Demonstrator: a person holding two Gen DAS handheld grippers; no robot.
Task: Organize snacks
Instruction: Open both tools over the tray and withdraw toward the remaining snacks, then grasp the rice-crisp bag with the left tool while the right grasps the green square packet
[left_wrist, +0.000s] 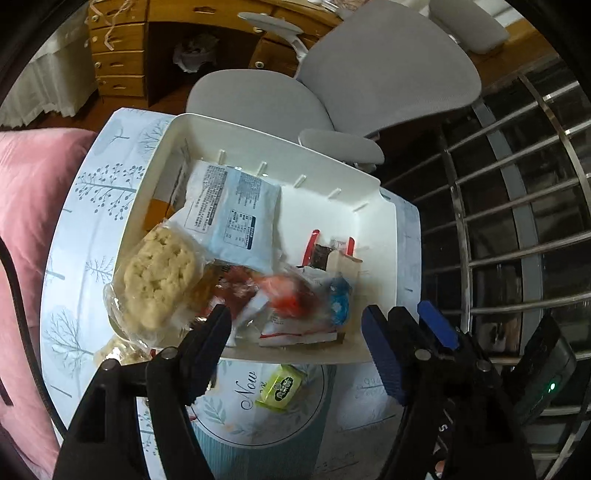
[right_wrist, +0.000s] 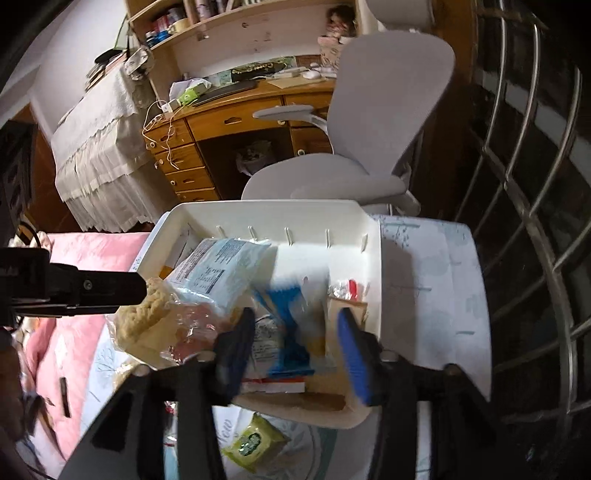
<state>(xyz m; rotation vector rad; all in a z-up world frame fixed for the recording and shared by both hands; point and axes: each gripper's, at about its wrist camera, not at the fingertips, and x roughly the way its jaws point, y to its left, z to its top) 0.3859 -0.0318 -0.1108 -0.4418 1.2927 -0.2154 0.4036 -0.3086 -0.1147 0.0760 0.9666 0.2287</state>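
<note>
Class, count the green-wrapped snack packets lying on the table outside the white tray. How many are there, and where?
1. The green packet lies on the patterned table, just outside the near rim of the white tray. Others may be hidden behind the grippers or the tray.

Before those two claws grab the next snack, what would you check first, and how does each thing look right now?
1. Left gripper empty, jaws apart: ok.
2. Right gripper empty, jaws apart: ok.
3. Bin flat on the table: cannot tell; its near edge hides the contact.
4. Room left in the bin: ok, the right part shows bare floor.
5. Rice cake fully inside: not ok, its wrapper hangs over the rim.
6. Green packet within reach on the table: ok, it looks close and uncovered.
</note>
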